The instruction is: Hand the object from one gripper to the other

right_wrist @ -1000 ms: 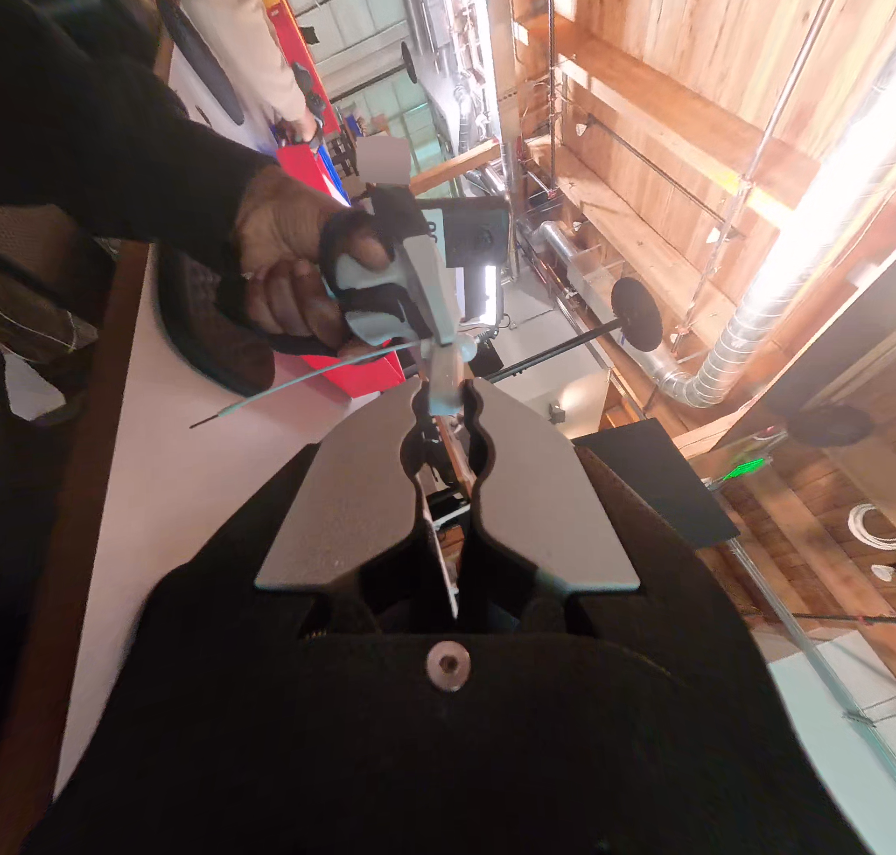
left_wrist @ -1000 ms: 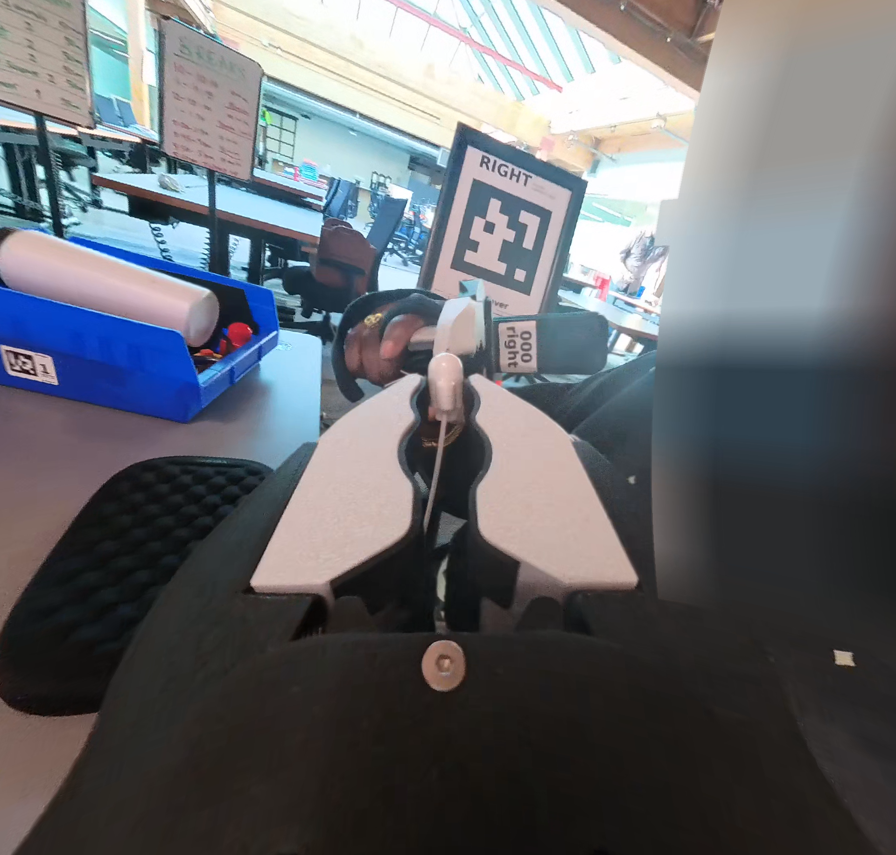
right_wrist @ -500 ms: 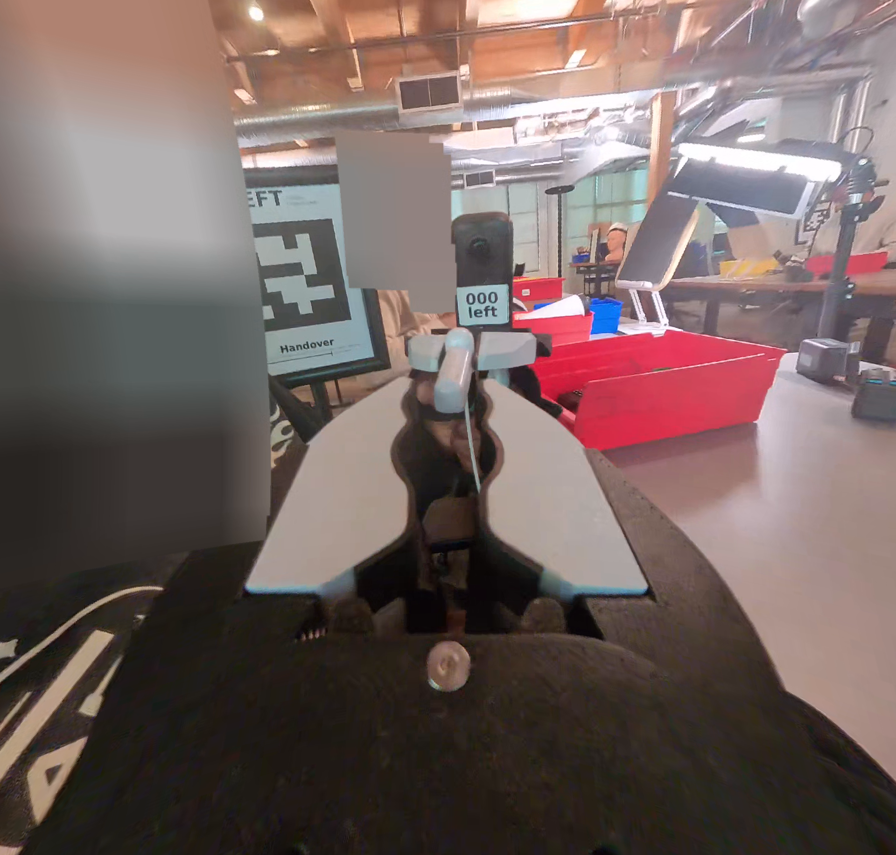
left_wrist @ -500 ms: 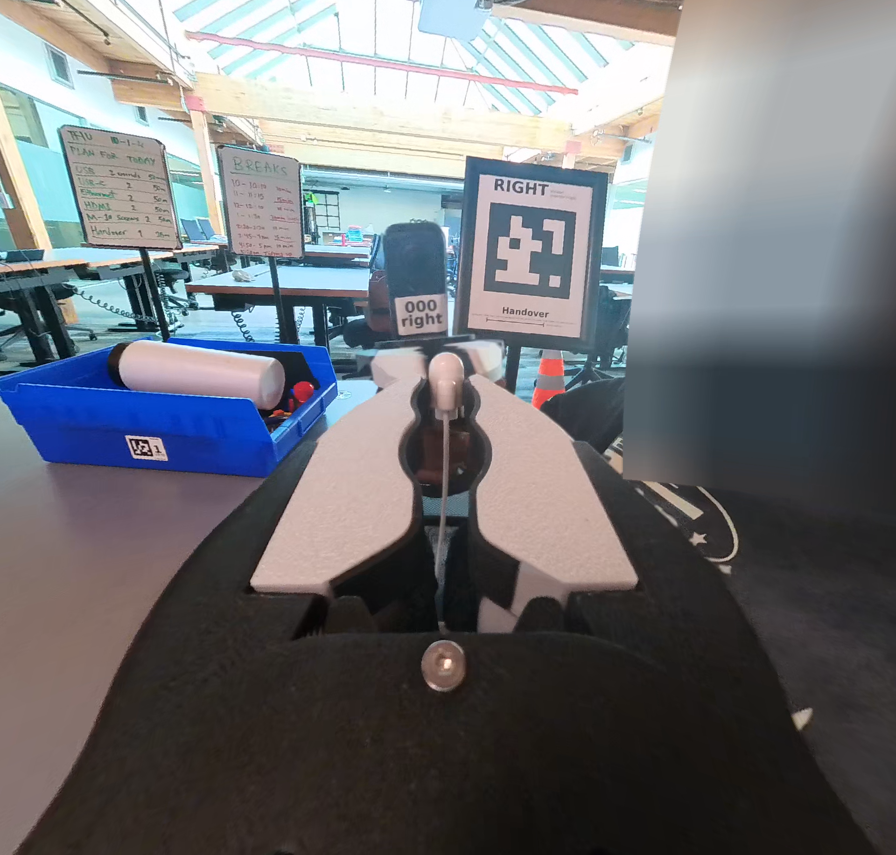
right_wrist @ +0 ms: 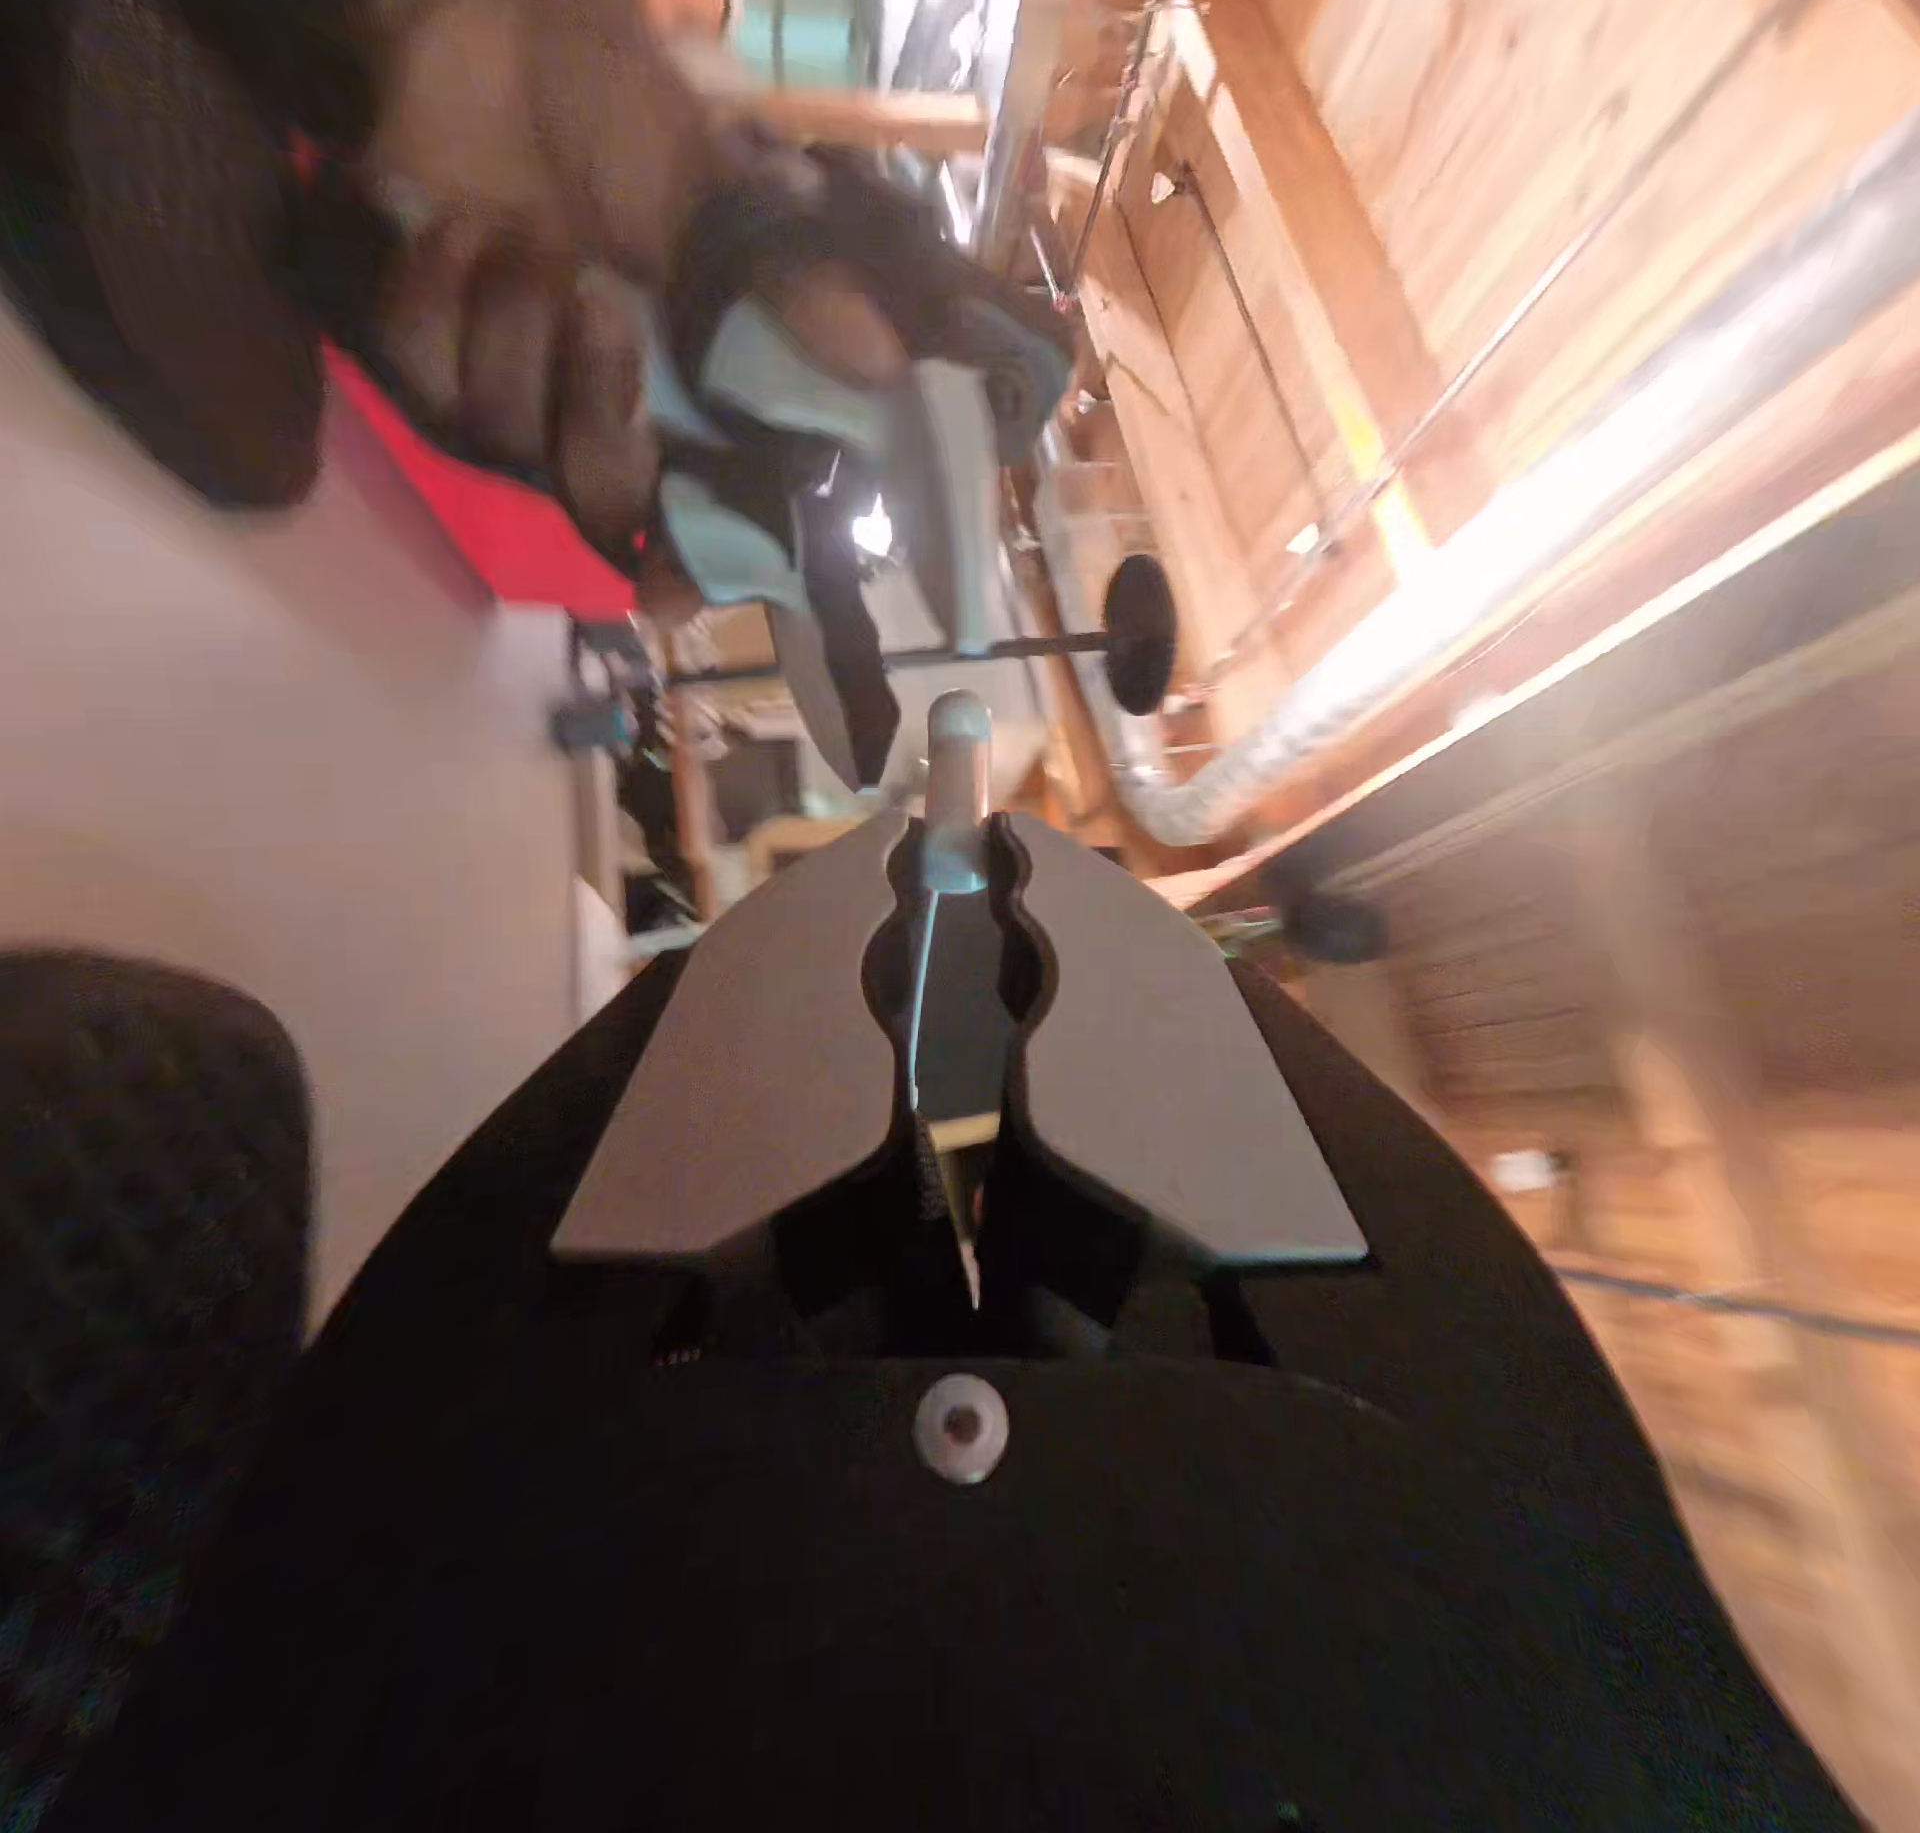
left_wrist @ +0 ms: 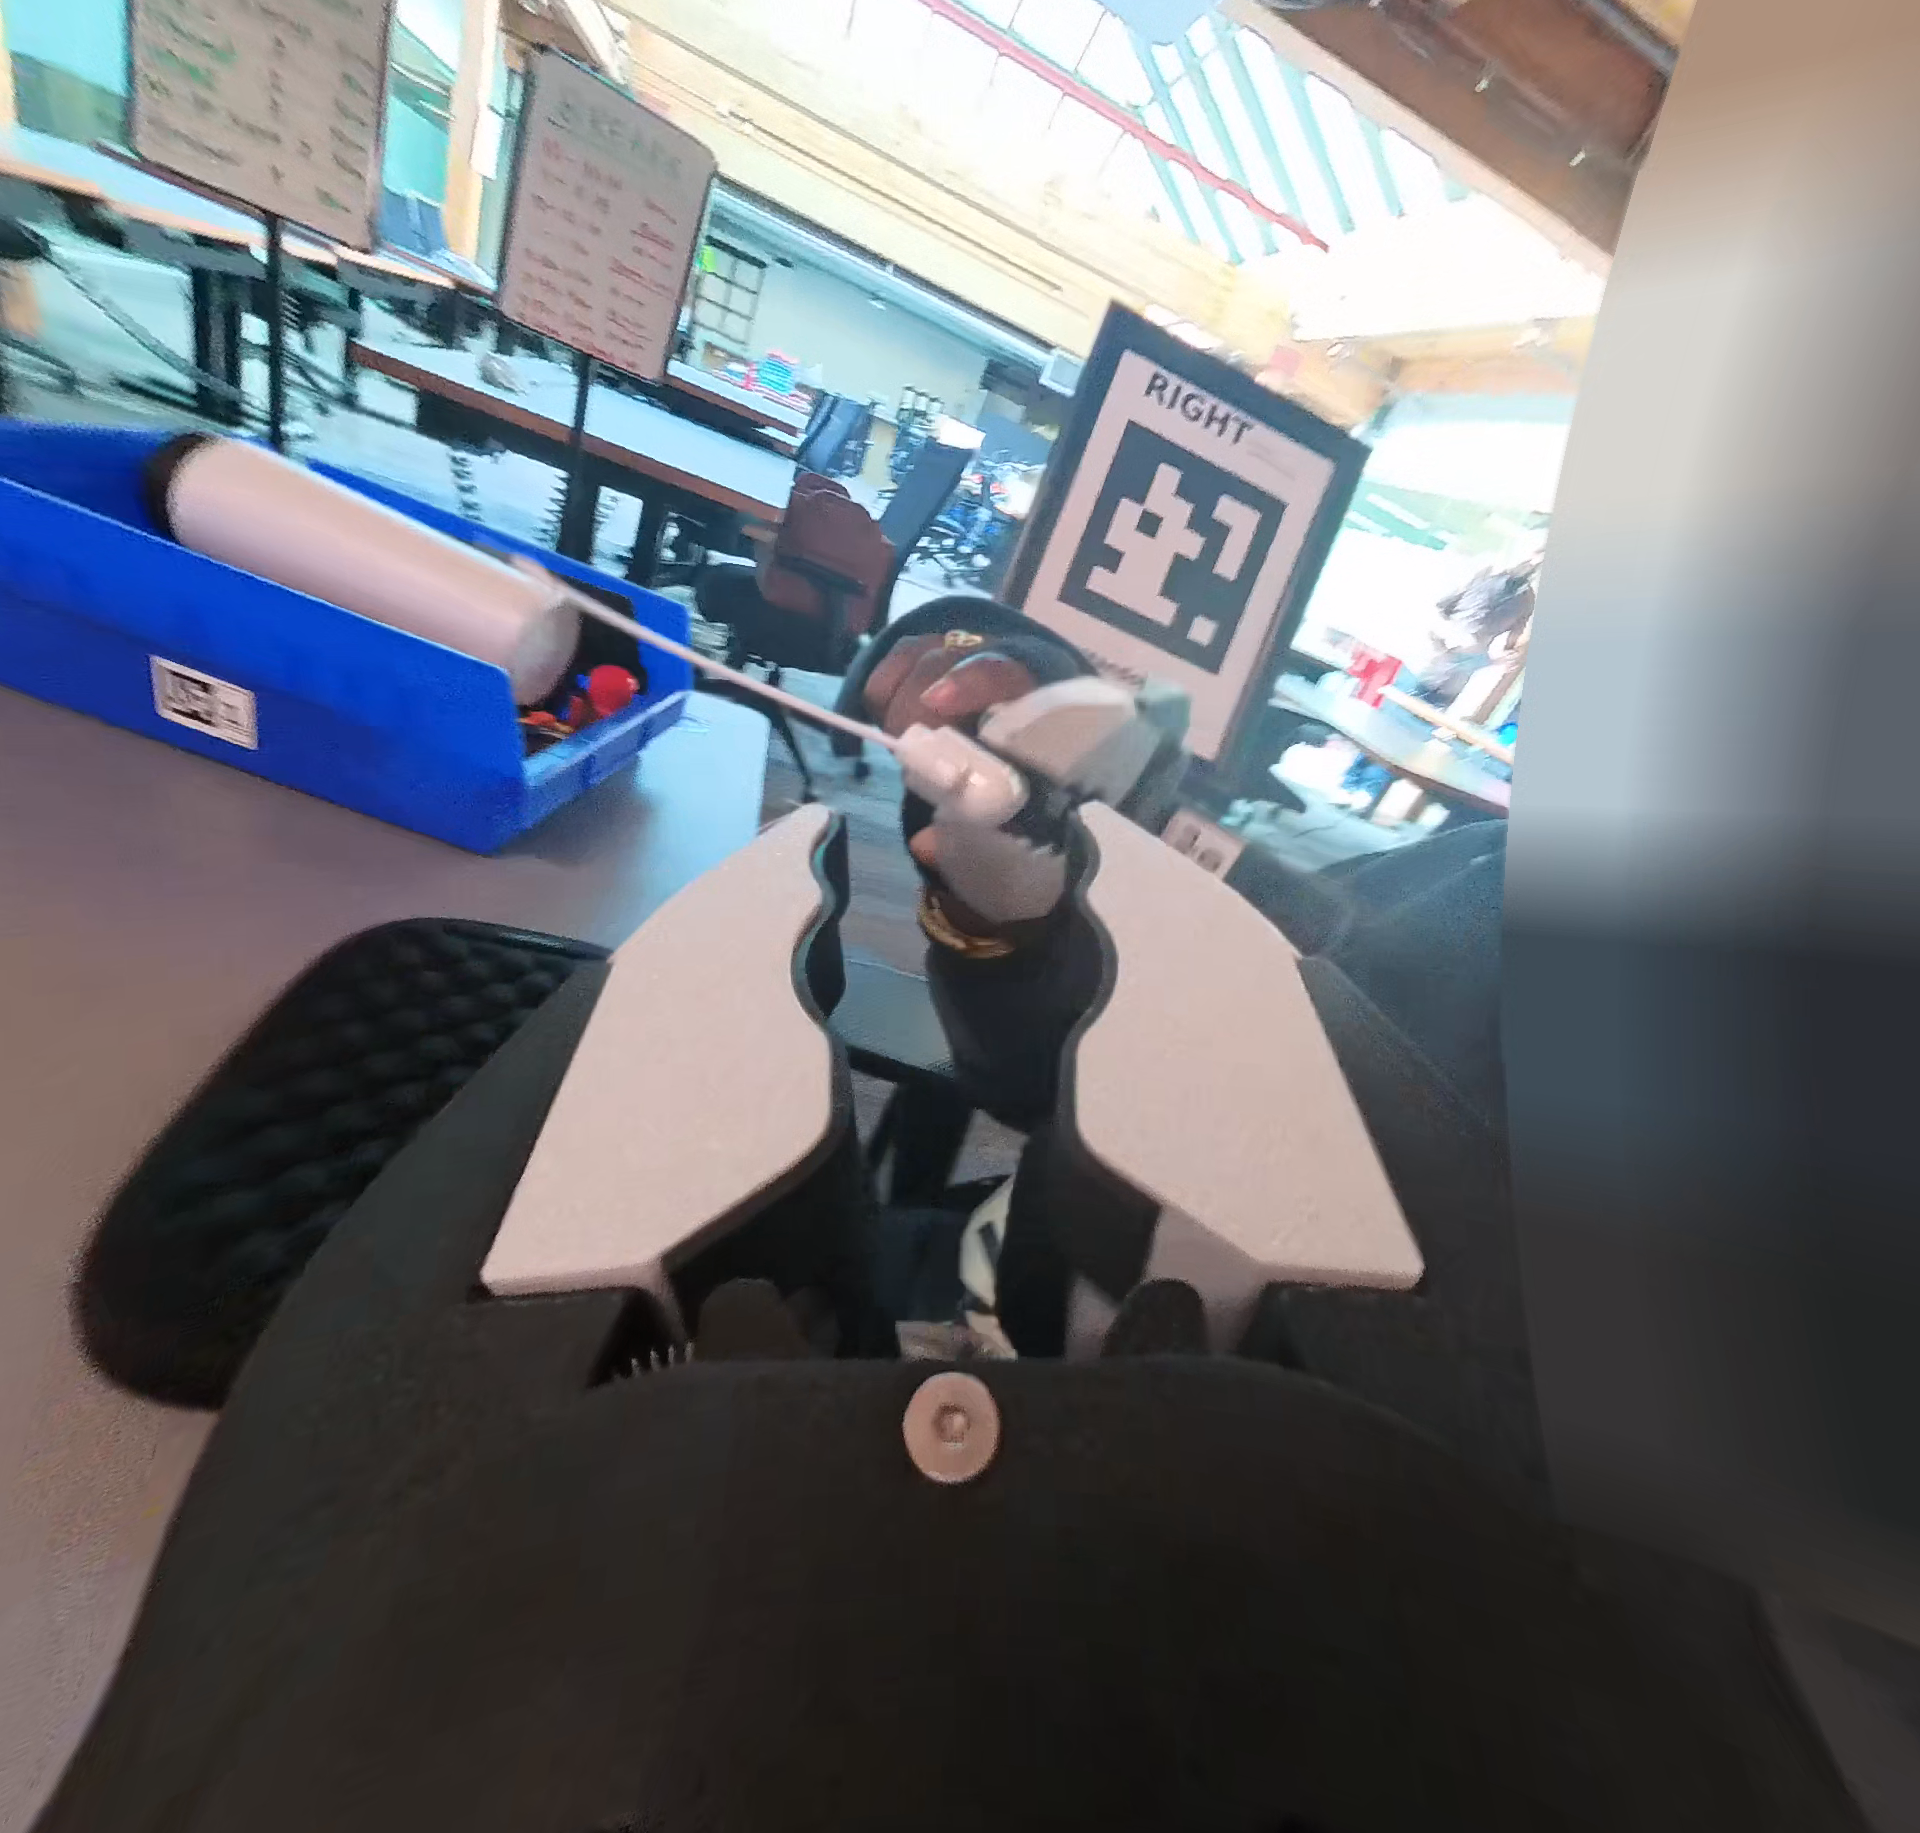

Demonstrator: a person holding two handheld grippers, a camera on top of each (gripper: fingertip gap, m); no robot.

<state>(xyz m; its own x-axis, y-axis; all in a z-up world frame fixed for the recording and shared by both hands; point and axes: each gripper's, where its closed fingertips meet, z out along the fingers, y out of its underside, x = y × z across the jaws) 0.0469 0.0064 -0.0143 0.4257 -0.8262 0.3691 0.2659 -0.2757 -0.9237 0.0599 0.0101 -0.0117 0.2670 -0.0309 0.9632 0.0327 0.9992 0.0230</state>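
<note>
Right claw [right_wrist: 956, 827] is pinched on the object [right_wrist: 954, 786], a small smooth pale plug with a rounded tip and a thin stiff wire tail running back between my matte grey scalloped fingers [right_wrist: 769, 1045]. From my left wrist view, that same plug [left_wrist: 961, 775] sits in the far claw, its wire angled up-left. Left claw [left_wrist: 956, 838] stands spread with nothing between its fingers. Beyond, a glossy blue plastic bin [left_wrist: 343, 682] rests on the grey bench [left_wrist: 312, 890], holding a smooth white cylinder [left_wrist: 364, 557]. Right view is motion-blurred.
</note>
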